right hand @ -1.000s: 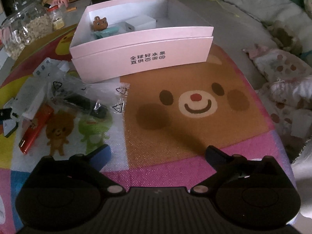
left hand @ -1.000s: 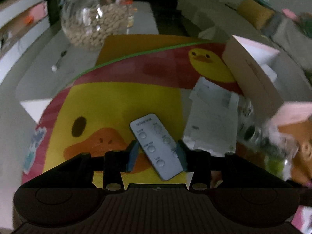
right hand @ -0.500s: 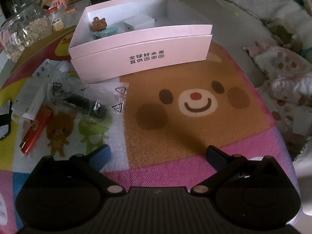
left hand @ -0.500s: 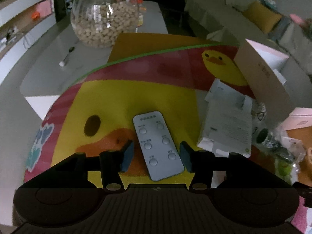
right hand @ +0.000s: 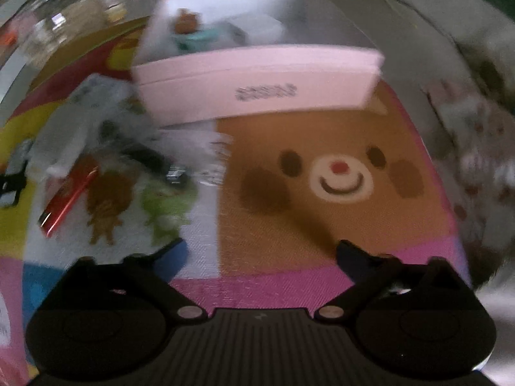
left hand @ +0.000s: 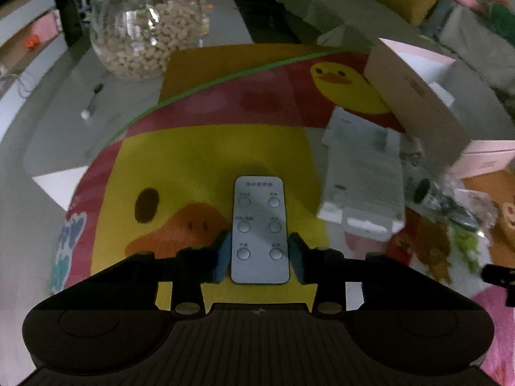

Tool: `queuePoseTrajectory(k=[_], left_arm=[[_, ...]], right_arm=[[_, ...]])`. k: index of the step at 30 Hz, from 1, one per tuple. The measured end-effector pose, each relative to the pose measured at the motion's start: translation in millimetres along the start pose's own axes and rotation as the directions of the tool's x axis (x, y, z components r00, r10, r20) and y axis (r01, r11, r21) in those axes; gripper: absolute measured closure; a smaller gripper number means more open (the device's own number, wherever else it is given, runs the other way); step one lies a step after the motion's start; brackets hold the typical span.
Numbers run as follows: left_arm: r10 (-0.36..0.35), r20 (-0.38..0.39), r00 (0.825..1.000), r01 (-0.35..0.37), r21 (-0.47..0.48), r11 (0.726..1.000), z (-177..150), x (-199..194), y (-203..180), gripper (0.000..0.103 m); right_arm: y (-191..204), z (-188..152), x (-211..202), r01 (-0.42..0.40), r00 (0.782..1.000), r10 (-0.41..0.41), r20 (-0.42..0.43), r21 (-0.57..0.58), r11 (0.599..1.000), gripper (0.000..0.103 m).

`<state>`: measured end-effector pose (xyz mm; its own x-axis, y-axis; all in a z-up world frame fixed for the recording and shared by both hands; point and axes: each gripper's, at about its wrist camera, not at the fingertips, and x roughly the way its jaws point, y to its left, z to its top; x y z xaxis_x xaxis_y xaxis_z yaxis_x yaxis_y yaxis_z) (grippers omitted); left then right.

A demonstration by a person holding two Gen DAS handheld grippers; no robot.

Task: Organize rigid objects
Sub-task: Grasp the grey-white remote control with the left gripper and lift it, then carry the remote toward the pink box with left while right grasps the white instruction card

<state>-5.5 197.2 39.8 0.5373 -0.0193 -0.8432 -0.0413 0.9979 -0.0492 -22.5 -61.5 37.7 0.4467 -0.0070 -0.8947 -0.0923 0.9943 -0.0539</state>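
Note:
A light grey remote control (left hand: 259, 228) with six round buttons lies on the yellow duck mat (left hand: 193, 167). My left gripper (left hand: 260, 254) straddles its near half; the jaws are closing and the blue pads (left hand: 223, 252) meet both long edges. The pink open box (right hand: 257, 74) stands at the back of the bear mat and holds a small bear figure (right hand: 186, 24) and a white item. My right gripper (right hand: 260, 251) hovers over the mat, wide apart but closing a little, with nothing between its fingers. The right wrist view is blurred.
A glass jar of nuts (left hand: 145, 38) stands at the far left. A white leaflet and small carton (left hand: 363, 173) lie right of the remote. A red pen-like object (right hand: 67, 199) and a clear bag with dark items (right hand: 145, 157) lie left of the bear face.
The remote, tilted between the left pads before, now sits straight with the pads drawn in against its edges. The right gripper's fingers have narrowed slightly and its view has rolled and blurred.

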Motion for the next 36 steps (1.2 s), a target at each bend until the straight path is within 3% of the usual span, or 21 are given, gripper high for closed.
queuePoseTrajectory(k=[5,8,11,16,17,19,22,23,26,27,33,36], left_arm=[[-0.055,0.013,0.998,0.055,-0.002,0.998,-19.2,-21.8,6.5,0.060],[-0.081,0.020,0.997,0.081,-0.022,0.996,-33.2,-39.9,12.8,0.060],[-0.092,0.011,0.996,0.092,-0.057,0.994,-43.9,-55.2,20.4,0.060],[-0.133,-0.013,0.991,0.131,-0.080,0.988,-53.9,-70.9,25.3,0.060],[-0.142,-0.021,0.990,0.140,-0.077,0.987,-54.7,-72.4,25.7,0.060],[-0.157,-0.038,0.987,0.154,-0.068,0.986,-55.0,-72.4,25.2,0.060],[-0.174,-0.059,0.983,0.171,-0.051,0.984,-54.6,-75.0,25.3,0.060],[-0.179,-0.064,0.982,0.177,-0.043,0.983,-54.6,-76.6,24.9,0.060],[-0.185,-0.099,0.978,0.184,-0.024,0.983,-53.0,-83.4,21.3,0.060],[-0.191,-0.107,0.976,0.191,-0.012,0.981,-52.6,-86.7,19.3,0.060],[-0.233,-0.168,0.958,0.243,0.046,0.969,-60.5,-96.8,-1.1,0.060],[-0.263,-0.190,0.946,0.280,0.068,0.958,-63.2,-95.9,-18.9,0.060]], right_arm=[[45.1,1.6,-24.5,-0.107,0.990,0.120,0.068,-0.173,0.979,0.018],[68.2,14.7,-37.1,-0.170,0.975,0.193,0.113,-0.190,0.967,0.018],[88.0,38.7,-35.8,-0.203,0.964,0.221,0.151,-0.125,0.971,0.018],[120.5,78.0,-1.0,-0.208,0.972,0.206,0.112,0.009,0.978,0.018],[129.5,84.9,7.3,-0.192,0.976,0.189,0.110,0.012,0.981,0.008],[148.6,93.5,19.1,-0.131,0.982,0.134,0.134,-0.030,0.991,0.005],[169.3,102.9,40.4,-0.107,0.991,0.115,0.062,-0.118,0.987,0.006],[173.5,102.5,44.5,-0.097,0.993,0.104,0.048,-0.137,0.986,0.011],[169.7,101.5,42.1,-0.142,0.989,0.144,0.012,-0.124,0.982,0.032],[166.3,100.1,38.1,-0.153,0.988,0.154,-0.008,-0.114,0.982,0.034],[121.3,71.5,-27.9,-0.206,0.977,0.211,0.045,-0.092,0.974,0.034],[83.9,54.6,-49.3,-0.147,0.987,0.150,0.058,-0.045,0.988,0.034]])
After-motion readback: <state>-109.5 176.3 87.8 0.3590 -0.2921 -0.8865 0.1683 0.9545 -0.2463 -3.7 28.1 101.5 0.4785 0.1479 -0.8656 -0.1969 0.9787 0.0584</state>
